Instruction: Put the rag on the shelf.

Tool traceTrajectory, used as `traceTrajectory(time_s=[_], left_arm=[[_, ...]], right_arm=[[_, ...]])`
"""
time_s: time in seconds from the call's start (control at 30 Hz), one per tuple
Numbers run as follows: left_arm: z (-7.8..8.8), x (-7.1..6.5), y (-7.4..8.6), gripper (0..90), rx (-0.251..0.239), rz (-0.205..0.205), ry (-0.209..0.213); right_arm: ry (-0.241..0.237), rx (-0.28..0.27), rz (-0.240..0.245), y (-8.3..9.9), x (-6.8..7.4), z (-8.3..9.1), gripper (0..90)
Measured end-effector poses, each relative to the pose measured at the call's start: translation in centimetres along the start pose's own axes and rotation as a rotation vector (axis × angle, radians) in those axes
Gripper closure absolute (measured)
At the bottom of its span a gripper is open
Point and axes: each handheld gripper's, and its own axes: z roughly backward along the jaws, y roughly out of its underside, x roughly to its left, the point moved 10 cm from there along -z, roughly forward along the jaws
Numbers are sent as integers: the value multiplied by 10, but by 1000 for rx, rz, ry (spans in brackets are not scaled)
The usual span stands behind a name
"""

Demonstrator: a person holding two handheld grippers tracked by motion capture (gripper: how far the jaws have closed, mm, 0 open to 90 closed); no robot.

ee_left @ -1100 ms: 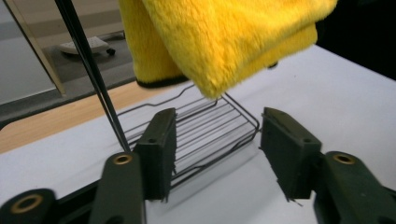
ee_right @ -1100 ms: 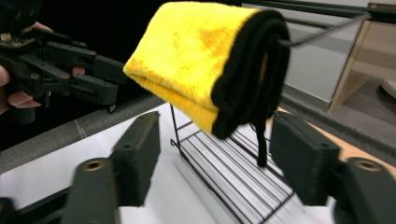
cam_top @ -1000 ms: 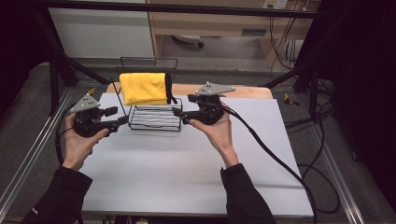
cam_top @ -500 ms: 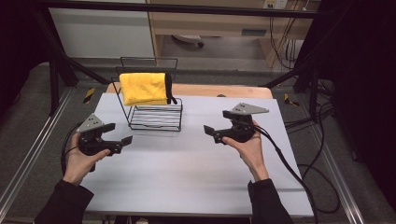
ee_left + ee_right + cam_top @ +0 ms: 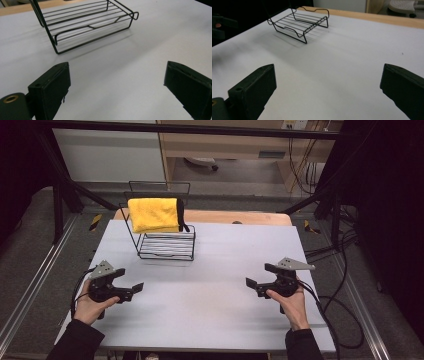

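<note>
**Grippers parted, cloth left on the rack**

High view: left gripper [image 5: 131,290] and right gripper [image 5: 256,282], jaws just opened with nothing between them, sit well apart from the wire rack [image 5: 166,245], whose rail carries the draped yellow cloth [image 5: 152,214].

Left gripper view: wide jaws face the rack across bare table [image 5: 120,75].

Right gripper view: the same, probably resting.

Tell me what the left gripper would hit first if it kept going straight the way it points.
Probably the wire rack. The left gripper, jaws open with nothing between them, looks across bare table toward the rack's near corner; depth is hard to judge, so it might skim just past it.
</note>
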Motion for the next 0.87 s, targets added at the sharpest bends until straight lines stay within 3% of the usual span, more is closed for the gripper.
traceTrajectory(time_s=[0.33, 0.4, 0.63, 0.87], left_arm=[[2, 1, 20, 64, 13, -25, -7], [3, 1, 22, 61, 7, -24, -8], [0, -1, 30, 57, 16, -37, -4], [0, 0, 33, 56, 17, -36, -8]], right_arm=[[8, 40, -44, 47, -18, 18, 5], [12, 57, -29, 55, -21, 21, 4], [17, 86, -32, 71, -23, 28, 5], [20, 87, -30, 73, -24, 30, 5]])
